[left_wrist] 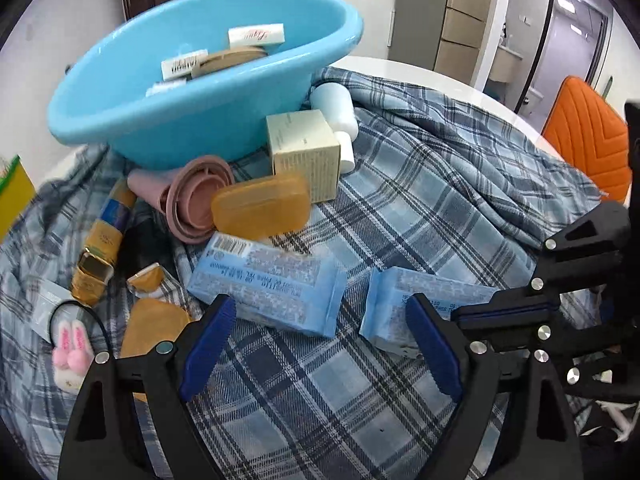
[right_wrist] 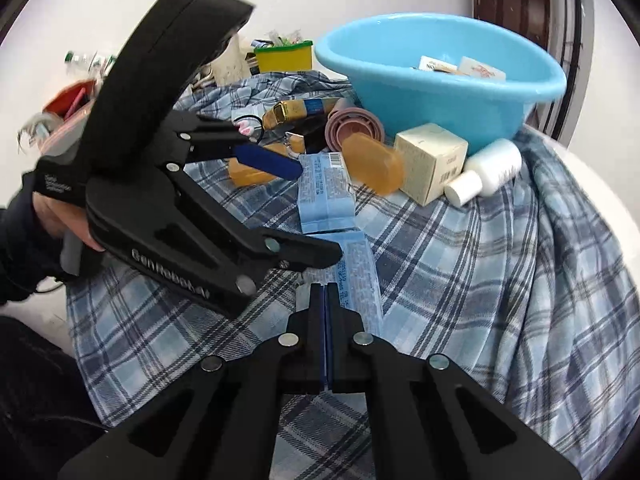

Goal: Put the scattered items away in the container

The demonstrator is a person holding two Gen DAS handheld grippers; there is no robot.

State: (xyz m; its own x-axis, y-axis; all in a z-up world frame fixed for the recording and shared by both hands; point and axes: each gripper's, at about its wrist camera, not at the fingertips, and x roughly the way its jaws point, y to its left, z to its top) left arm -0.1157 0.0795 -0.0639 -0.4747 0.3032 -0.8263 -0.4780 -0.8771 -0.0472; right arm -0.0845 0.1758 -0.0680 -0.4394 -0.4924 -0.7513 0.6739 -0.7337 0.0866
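Observation:
Two light blue packets lie on the plaid cloth. My left gripper [left_wrist: 320,300] [right_wrist: 320,212] stands open, its blue pads straddling the near end of the left packet [left_wrist: 264,280] [right_wrist: 326,196] without pressing on it. My right gripper [right_wrist: 325,290] [left_wrist: 460,314] is shut, its tips at the edge of the other packet [left_wrist: 400,304] [right_wrist: 360,280]; I cannot tell whether it pinches the wrapper. The blue basin [left_wrist: 180,120] [right_wrist: 500,108] stands behind, holding small white boxes and a brown round item.
In front of the basin lie a cream box [left_wrist: 308,152], a white bottle [left_wrist: 336,112], an orange soap bar [left_wrist: 260,208], a pink collapsible cup [left_wrist: 192,200], a gold tube [left_wrist: 100,248] and a bunny hair tie [left_wrist: 72,352]. An orange chair [left_wrist: 588,136] stands at right.

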